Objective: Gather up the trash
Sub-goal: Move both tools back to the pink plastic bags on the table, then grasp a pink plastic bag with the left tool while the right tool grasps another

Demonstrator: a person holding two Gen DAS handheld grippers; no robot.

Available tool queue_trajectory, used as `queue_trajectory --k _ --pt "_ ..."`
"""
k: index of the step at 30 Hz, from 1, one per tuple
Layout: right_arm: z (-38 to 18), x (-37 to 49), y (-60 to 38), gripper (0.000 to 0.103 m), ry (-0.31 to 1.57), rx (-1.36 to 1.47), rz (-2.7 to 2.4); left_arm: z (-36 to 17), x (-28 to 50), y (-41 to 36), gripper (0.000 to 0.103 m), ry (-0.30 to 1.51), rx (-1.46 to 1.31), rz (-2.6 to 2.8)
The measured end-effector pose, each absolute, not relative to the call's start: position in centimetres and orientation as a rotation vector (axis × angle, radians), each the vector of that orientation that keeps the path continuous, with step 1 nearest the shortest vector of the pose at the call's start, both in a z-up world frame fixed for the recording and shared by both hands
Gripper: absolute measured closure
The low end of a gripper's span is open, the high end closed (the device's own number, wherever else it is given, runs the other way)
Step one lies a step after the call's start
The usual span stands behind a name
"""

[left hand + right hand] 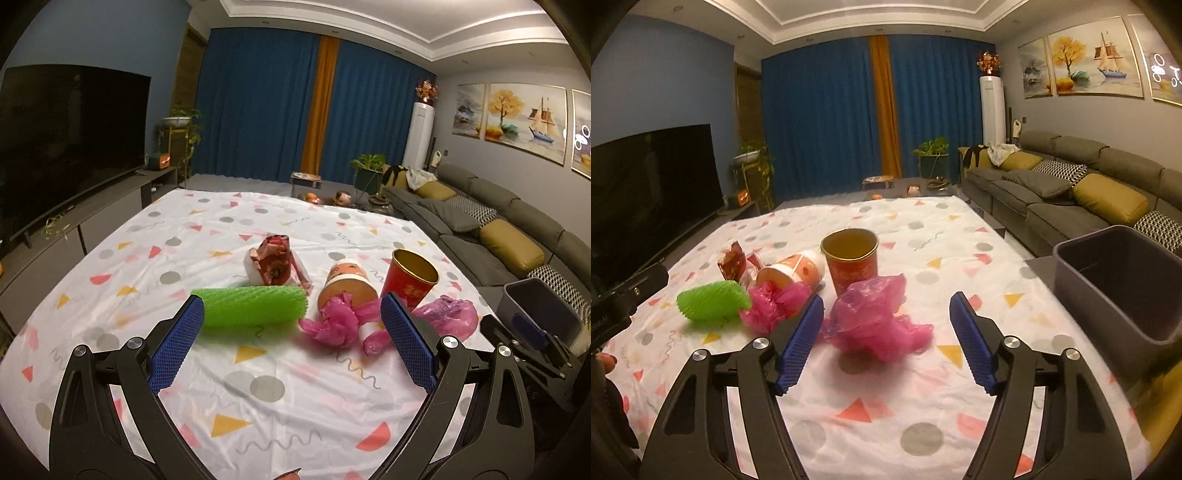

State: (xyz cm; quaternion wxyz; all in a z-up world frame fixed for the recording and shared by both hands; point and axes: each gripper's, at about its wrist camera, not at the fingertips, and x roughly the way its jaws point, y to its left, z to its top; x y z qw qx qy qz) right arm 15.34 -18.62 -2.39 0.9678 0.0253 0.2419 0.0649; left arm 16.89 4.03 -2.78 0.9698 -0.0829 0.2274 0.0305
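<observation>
1. Blue ribbed pads line both of your tools: your left hand-held gripper [291, 332] stands wide open with nothing between its pads, low over the cloth-covered worktop [147, 236].
2. Just ahead of its left pad lies the bright green spiky foam-net sleeve [255, 308] on its side; toward its right pad a tipped orange-and-white paper cup [349, 284] spills a crumpled pink plastic bag [332, 323].
3. Behind the sleeve sits a crumpled red-and-white snack wrapper [275, 264].
4. Your right hand-held gripper [886, 334] is also open and holds nothing; a second crumpled pink plastic bag [875, 321] lies between its pads, near the left one, though you cannot tell if they touch.
5. Just behind that bag stands an upright red paper cup with a gold inside [851, 258].
6. Off the worktop's right edge sits the dark grey plastic bin [1123, 288].
</observation>
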Motion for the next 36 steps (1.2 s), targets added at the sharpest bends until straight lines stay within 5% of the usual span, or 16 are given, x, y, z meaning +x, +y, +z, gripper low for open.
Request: queue_trajectory --k 8,18,36 --pt "-3.9 17.9 -17.1 0.051 0.535 0.031 0.131 -3.7 19.7 3.6 0.008 0.469 -0.168 0.020" --pt "-4.9 18.7 -17.3 0.090 0.552 0.043 0.145 -6.0 22.4 1.6 0.009 0.524 -0.145 -0.068" --pt "-2.6 15.5 -19.1 0.094 0.454 0.081 0.146 -9.7 27.2 0.8 0.052 0.749 -0.153 -0.133"
